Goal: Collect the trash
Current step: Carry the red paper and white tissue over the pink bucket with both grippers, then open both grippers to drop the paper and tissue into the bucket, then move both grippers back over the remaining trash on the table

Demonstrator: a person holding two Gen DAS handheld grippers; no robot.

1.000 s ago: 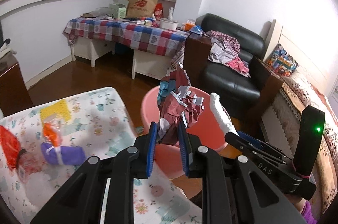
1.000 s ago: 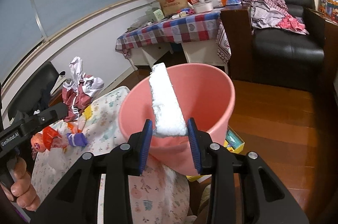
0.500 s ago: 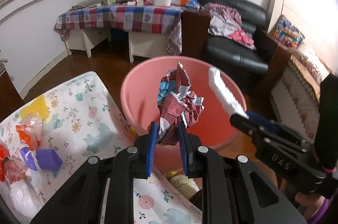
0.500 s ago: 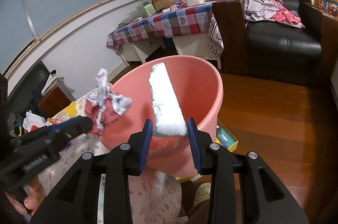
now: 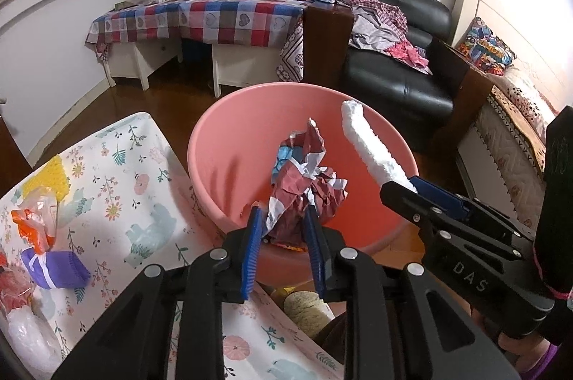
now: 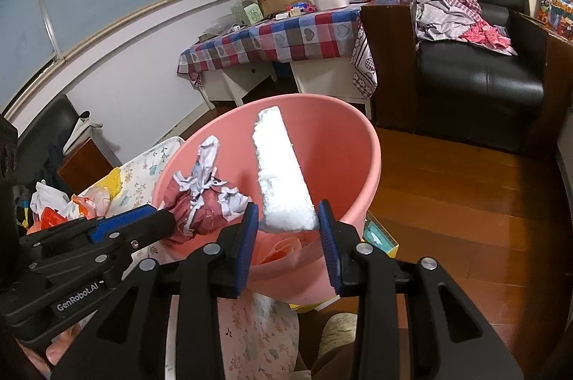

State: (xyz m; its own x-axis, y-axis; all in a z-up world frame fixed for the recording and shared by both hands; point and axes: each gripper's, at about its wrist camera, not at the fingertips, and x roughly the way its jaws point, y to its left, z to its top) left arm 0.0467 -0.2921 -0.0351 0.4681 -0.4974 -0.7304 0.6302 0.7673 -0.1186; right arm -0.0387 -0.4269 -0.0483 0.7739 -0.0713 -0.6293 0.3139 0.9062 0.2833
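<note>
The likeliest slip now is a miss. The crumpled red-and-white wrapper (image 5: 304,186) hangs over the near part of the pink bucket (image 5: 229,129), and its torn edges could snag on a blue pad and tumble onto the flowered tablecloth (image 5: 136,186) or the floor instead of dropping inside. The white foam strip (image 6: 281,179) is long and light, so it could catch the far rim and tip out.

The left gripper (image 5: 283,236) has its jaws opening, with the wrapper between them and the pads seemingly touching its lower folds. The right gripper (image 6: 288,229) is partly closed, clamping the foam strip's near end, with the rest reaching out above the bucket's mouth. More trash, an orange bag (image 5: 34,226) and a purple packet (image 5: 53,267), waits on the tablecloth at far left.
</note>
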